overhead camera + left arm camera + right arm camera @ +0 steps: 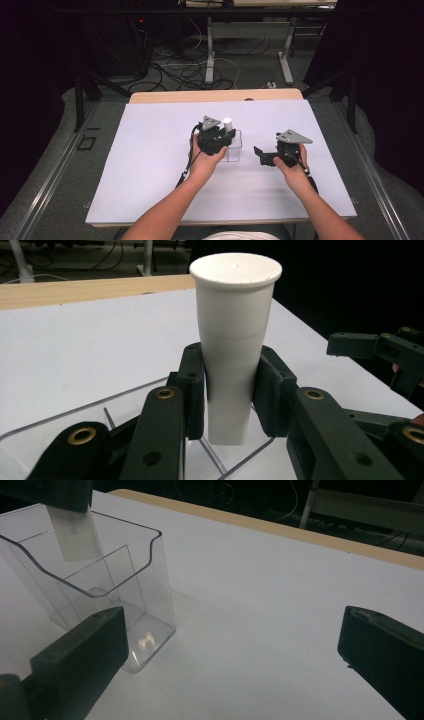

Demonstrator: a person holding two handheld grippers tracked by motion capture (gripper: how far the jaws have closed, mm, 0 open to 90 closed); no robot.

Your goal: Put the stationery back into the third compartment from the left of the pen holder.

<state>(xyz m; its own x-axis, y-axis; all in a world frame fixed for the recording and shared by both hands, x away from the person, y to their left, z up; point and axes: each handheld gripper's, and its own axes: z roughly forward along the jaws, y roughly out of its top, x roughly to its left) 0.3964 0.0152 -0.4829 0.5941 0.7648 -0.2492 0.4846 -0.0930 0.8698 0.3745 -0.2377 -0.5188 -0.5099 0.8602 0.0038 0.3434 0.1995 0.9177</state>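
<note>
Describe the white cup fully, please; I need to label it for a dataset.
The cup is a tall, narrow, matte white piece, plastic by its look, tapering downward, with a flat closed top and a faint seam partway down. It stands upright, its lower end inside the clear bin, above the bin's floor. The left gripper is shut on it, pads pressing both sides of its lower half. The right gripper stays apart, open.

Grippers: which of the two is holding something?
The left gripper: its pads clamp the white cup over the clear bin. The right gripper is open.
</note>
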